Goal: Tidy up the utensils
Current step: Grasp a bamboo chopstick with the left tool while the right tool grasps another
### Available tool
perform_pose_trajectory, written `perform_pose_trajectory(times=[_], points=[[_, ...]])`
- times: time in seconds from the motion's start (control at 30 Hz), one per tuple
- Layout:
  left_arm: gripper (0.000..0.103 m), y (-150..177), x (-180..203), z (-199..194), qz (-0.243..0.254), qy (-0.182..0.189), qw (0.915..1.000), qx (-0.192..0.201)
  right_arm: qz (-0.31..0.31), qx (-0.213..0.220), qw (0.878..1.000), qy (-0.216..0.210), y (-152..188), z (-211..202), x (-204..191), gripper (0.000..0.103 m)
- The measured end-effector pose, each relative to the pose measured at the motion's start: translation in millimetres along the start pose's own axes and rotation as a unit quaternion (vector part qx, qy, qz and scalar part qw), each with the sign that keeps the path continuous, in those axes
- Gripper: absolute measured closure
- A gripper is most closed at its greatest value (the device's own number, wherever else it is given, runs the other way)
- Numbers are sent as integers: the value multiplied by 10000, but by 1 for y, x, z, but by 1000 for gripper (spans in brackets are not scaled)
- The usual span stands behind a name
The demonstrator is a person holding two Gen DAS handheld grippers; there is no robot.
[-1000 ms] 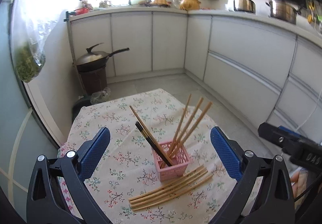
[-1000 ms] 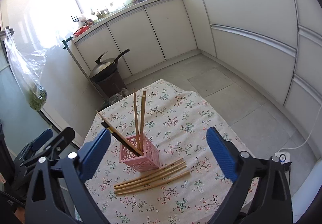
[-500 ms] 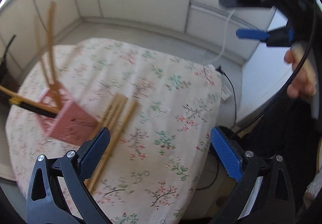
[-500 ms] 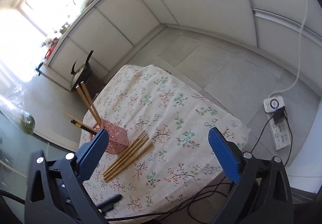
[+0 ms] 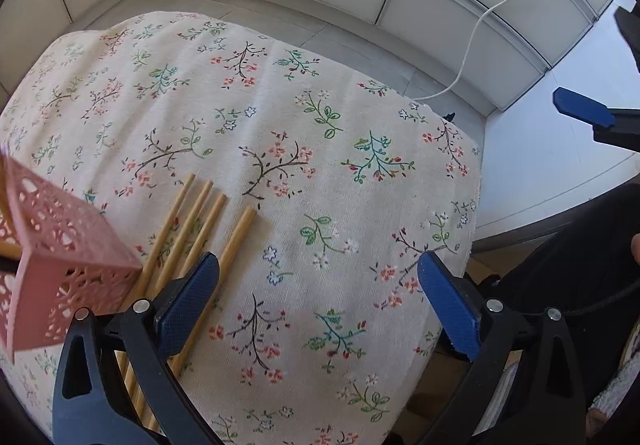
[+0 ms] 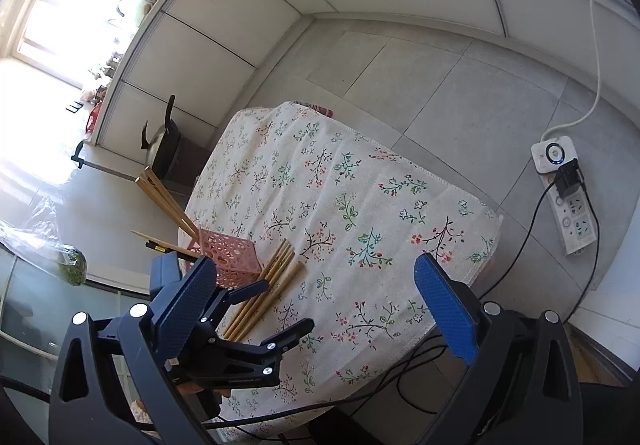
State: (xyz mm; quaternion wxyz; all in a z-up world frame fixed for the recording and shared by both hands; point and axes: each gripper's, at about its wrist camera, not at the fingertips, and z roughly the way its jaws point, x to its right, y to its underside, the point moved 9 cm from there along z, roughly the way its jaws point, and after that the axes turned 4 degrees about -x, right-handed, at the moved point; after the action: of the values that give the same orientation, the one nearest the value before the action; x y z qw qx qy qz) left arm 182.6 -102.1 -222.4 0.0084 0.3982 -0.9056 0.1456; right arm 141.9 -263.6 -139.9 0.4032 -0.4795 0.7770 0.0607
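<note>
Clearly this is the reach for loose chopsticks (image 5: pixel 200 229) lying beside the pink basket (image 5: pixel 60 269) on the floral cloth (image 5: pixel 340 185). Both claws, left gripper (image 5: pixel 318 301) and right gripper (image 6: pixel 316 301), gape wide, empty (five sticks already stand in the basket). Next: straddle one stick and pinch.

We've got the left wrist cam close over the floral tablecloth (image 5: pixel 320 173), looking down; the right cam sits higher and farther back. Both catch the pink basket (image 6: pixel 228 257).

No legible text or labels
</note>
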Motion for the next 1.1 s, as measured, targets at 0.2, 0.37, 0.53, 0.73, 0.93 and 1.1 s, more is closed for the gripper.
perform_pose_trajectory(times=[0.2,0.37,0.53,0.73,0.93,1.1], points=[[36,-4,-14,24,-29,-211,9992,-332,160,-253,9995,-46,3,10,5,7],[74,-2,-27,31,-115,-685,9963,-504,281,-109,9995,135,-2,8,13,7],[91,11,-38,26,-372,-1043,9927,-476,362,-249,9985,324,1,18,19,7],[96,25,-30,1,-680,-1032,9923,-107,510,-568,9962,416,14,41,19,7],[96,44,-25,-89,-1038,-907,9871,818,491,-1159,9901,624,39,90,-2,7],[96,76,-30,-151,-1463,-956,9729,1516,654,-1315,9852,886,46,145,-23,28]])
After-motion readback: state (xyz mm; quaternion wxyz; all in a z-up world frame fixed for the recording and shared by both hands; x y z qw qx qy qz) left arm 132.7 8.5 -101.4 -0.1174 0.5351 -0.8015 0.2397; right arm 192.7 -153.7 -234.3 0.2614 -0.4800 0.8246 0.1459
